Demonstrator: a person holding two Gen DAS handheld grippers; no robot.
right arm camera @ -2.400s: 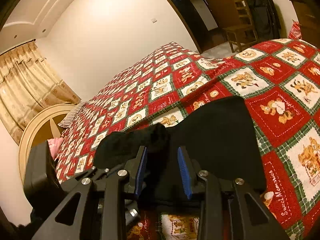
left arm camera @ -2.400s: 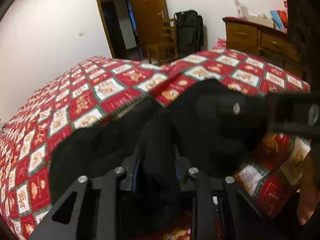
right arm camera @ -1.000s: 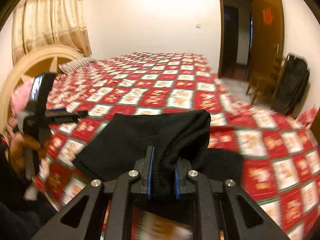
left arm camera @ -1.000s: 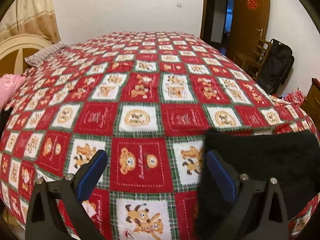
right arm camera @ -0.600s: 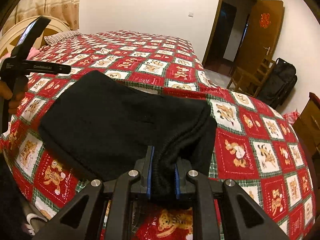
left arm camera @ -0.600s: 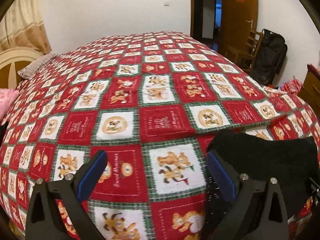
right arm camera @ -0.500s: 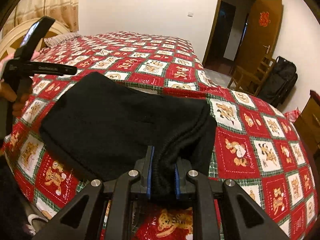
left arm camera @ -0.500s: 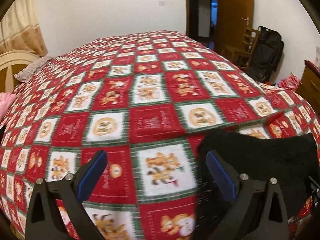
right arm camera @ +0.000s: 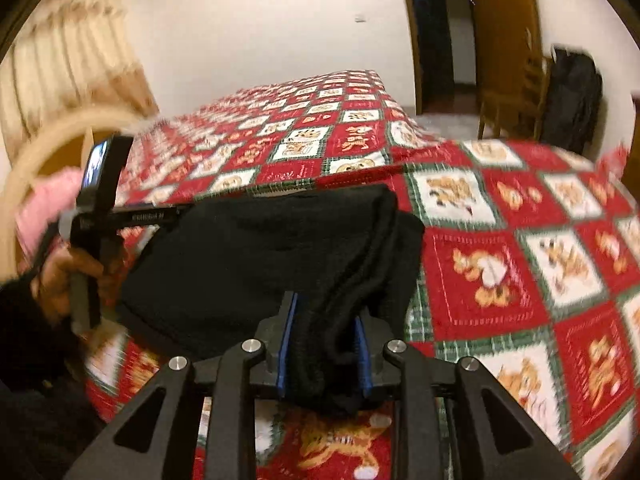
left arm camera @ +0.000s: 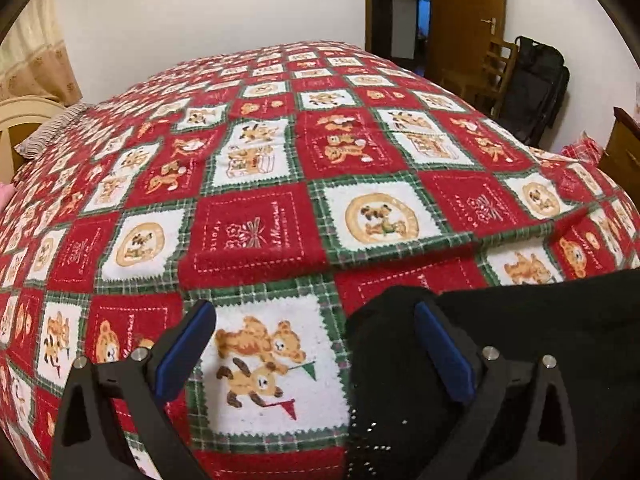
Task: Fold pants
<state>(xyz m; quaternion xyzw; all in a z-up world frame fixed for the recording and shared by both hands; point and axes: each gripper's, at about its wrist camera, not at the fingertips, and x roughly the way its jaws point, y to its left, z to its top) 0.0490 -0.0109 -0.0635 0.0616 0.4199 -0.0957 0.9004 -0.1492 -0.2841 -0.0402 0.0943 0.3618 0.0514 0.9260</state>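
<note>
Two grippers over the bed (left arm camera: 256,220): the right gripper (right arm camera: 324,344) pinches a bunched end of the black pants (right arm camera: 256,256) near the bed's front edge, their long axis running leftward toward the spread-fingered, empty left gripper (left arm camera: 316,344), which is nearer the free end.

The pants (right arm camera: 256,264) are plain black. The bedspread (left arm camera: 256,216) is a patchwork of red and white squares with tan bears, edged in green plaid. The left gripper (left arm camera: 316,344) is black with blue pads (left arm camera: 440,352).

Patchwork bedspread (left arm camera: 256,208) — wooden door (left arm camera: 460,12)
</note>
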